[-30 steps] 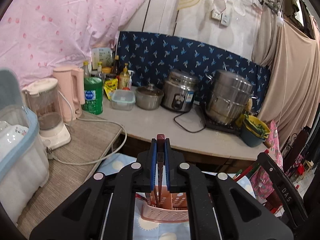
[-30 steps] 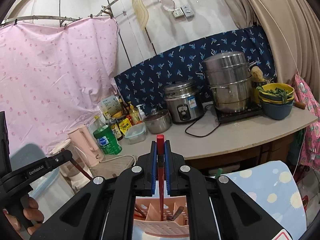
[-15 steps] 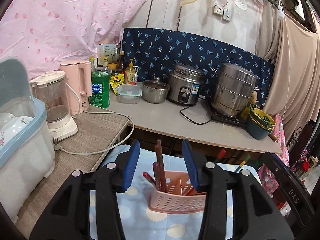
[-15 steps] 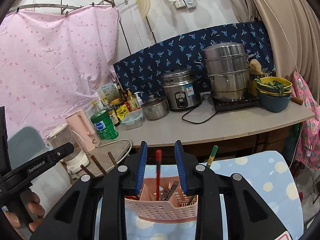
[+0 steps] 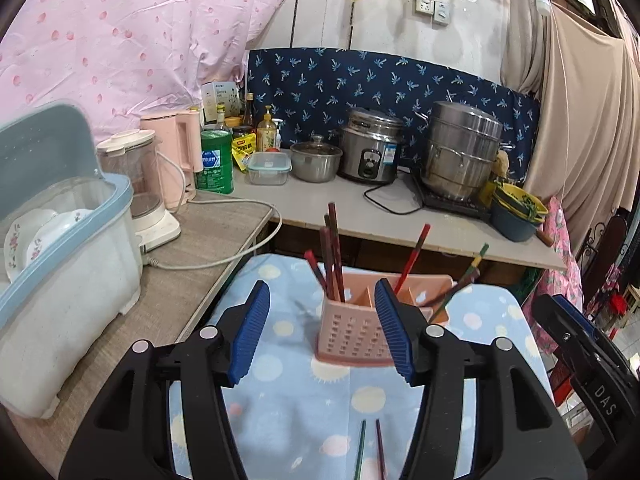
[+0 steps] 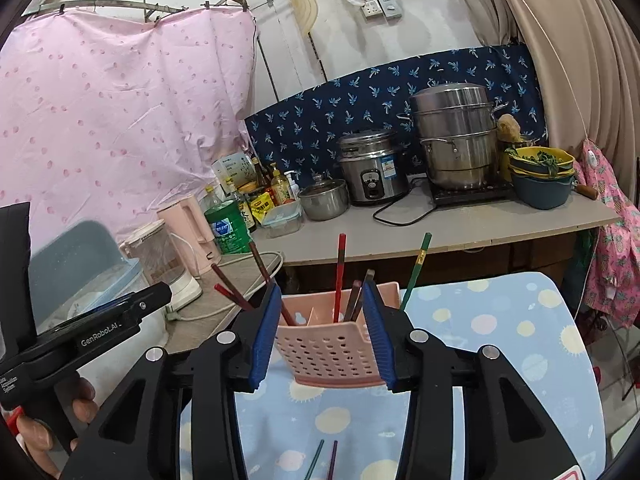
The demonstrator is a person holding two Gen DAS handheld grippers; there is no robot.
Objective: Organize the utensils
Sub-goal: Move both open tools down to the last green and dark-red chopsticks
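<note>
A pink perforated utensil holder [image 5: 356,332] stands on a blue spotted cloth [image 5: 304,412]; it also shows in the right wrist view [image 6: 332,350]. Several chopsticks stand in it: dark red ones [image 5: 332,252] at the left, a red one [image 6: 340,276] in the middle, a green one [image 6: 418,270] at the right. Two more chopsticks [image 5: 370,450] lie on the cloth near me. My left gripper [image 5: 322,330] is open and empty, just short of the holder. My right gripper [image 6: 322,330] is open and empty, its blue pads [image 6: 262,332] either side of the holder.
A grey counter [image 5: 360,208] behind holds a rice cooker [image 5: 372,146], a steamer pot [image 5: 460,150], a small pot, bottles and bowls. On the left stand a dish box with a blue rim [image 5: 60,264], a blender [image 5: 140,192] and a pink kettle, with a white cable.
Both grippers have opened and let go of the chopsticks they held, which now stand in the holder. Both have drawn back and up from the holder.
</note>
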